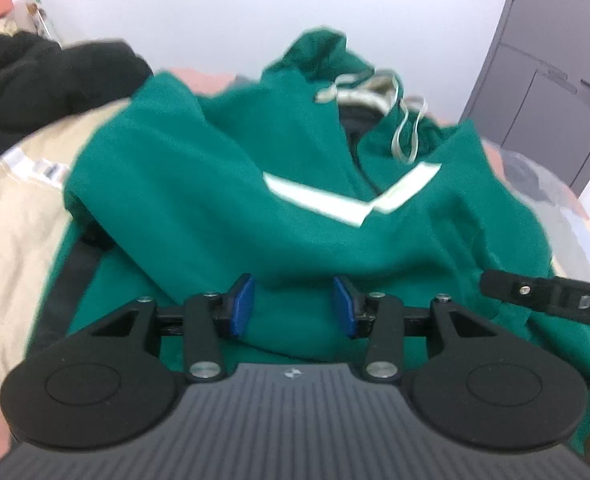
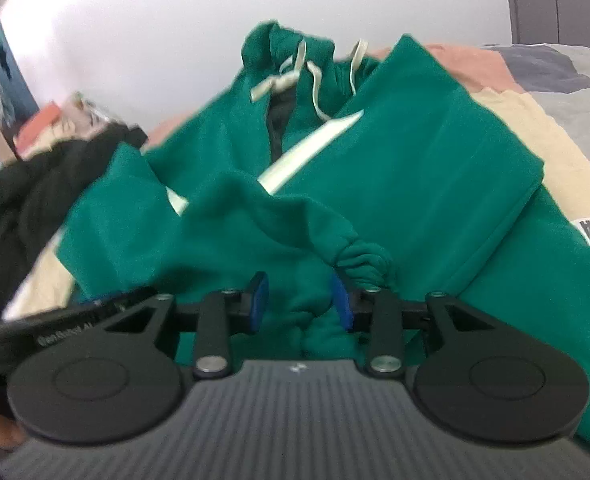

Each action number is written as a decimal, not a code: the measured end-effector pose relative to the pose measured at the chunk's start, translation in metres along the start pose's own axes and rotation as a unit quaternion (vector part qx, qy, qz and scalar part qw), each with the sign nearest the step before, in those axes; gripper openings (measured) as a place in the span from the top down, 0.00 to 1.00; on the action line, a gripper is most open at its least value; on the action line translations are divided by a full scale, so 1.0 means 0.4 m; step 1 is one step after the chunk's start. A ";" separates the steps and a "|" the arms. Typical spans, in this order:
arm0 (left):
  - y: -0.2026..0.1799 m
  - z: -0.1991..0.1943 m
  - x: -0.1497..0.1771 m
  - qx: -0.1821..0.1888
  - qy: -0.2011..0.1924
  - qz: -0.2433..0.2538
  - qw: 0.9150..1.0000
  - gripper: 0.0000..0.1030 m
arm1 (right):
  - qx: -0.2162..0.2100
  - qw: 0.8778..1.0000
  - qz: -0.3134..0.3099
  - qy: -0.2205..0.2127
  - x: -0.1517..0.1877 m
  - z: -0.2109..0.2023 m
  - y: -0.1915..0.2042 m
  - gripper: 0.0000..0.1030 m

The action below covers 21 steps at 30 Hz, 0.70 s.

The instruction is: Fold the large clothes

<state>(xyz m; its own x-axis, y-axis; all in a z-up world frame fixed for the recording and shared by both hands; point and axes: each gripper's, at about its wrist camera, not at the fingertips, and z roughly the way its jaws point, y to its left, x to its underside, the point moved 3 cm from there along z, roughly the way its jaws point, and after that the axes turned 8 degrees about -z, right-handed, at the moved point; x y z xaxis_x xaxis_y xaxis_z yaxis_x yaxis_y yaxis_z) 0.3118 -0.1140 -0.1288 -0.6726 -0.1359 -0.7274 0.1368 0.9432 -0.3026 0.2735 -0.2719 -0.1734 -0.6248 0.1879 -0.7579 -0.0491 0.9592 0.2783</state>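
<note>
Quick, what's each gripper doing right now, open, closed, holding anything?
Left gripper: jaws apart over the green hoodie, pads not pressing on it; open.
Right gripper: cuff of the hoodie's sleeve between its pads; grip cannot be told.

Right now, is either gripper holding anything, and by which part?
The right gripper has the green hoodie's sleeve cuff between its pads. The left gripper has hoodie fabric between its pads; a firm hold cannot be told.

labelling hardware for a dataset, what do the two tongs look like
Both match: the left tongs and right tongs have blue pads on black linkage arms with silver bolts, two round black discs, and a grey ribbed body with a small logo. White lettering marks a black side bar.
</note>
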 end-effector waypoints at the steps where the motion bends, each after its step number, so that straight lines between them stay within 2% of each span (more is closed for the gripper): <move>1: -0.007 -0.017 -0.008 0.005 -0.007 0.002 1.000 0.52 | -0.004 1.000 0.001 -0.013 -0.006 -0.023 0.003 0.60; 5: -0.036 -0.066 -0.050 0.018 -0.026 -0.005 0.999 0.52 | -0.028 0.998 0.013 -0.052 -0.029 -0.095 0.012 0.60; 11: -0.059 -0.076 -0.151 0.049 -0.041 -0.042 0.997 0.51 | -0.084 0.995 0.033 -0.045 -0.133 -0.122 0.029 0.60; 16: -0.035 0.021 -0.305 0.045 -0.052 -0.072 0.995 0.50 | -0.106 0.993 0.019 -0.047 -0.283 -0.075 0.030 0.60; 19: -0.013 0.124 -0.397 0.038 -0.053 -0.099 0.993 0.44 | -0.093 0.994 0.000 -0.060 -0.378 0.005 0.011 0.60; 21: -0.003 0.199 -0.449 0.034 -0.049 -0.107 0.992 0.44 | -0.085 0.994 0.005 -0.066 -0.437 0.086 -0.019 0.52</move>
<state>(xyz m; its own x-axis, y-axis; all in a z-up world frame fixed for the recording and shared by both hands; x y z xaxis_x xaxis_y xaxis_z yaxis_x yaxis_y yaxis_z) 0.4903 -0.1149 -0.0466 -0.6173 -0.3634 -0.6977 0.0492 0.8674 -0.4952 0.4099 -0.3048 -0.0633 -0.5184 0.2347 -0.8223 -0.1803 0.9100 0.3734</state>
